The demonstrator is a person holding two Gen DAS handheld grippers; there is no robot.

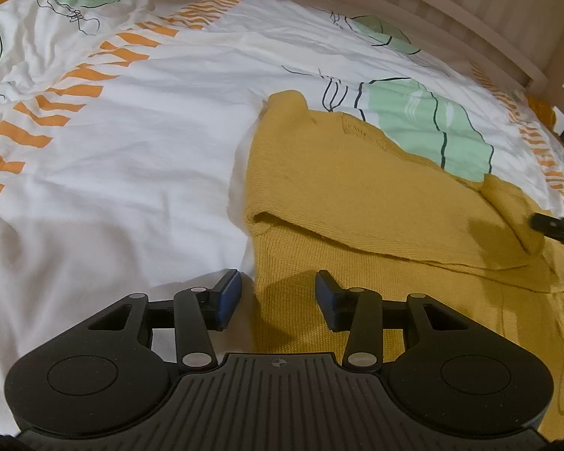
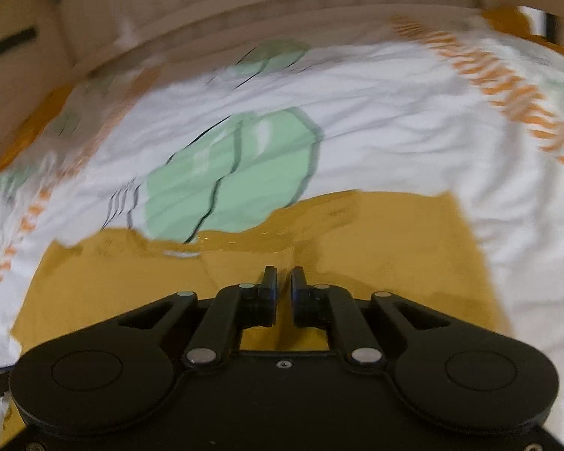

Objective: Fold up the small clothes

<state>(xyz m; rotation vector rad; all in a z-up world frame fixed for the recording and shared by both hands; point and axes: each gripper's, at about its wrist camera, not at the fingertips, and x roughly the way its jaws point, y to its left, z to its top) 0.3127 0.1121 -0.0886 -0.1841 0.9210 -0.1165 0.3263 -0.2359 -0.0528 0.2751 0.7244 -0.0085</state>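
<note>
A mustard-yellow knit sweater (image 1: 357, 195) lies on a bed (image 1: 131, 173) with a white, orange-striped and green-patterned cover, part folded: one layer is already turned over the body, its fold edge just ahead of the left gripper (image 1: 278, 298), and more folds appear left to do. Its long axis seems to run from under those wide-spread, empty jaws toward the far right. The right gripper (image 2: 284, 285) hovers over the sweater, jaws nearly closed; the blur hides whether they pinch cloth.
</note>
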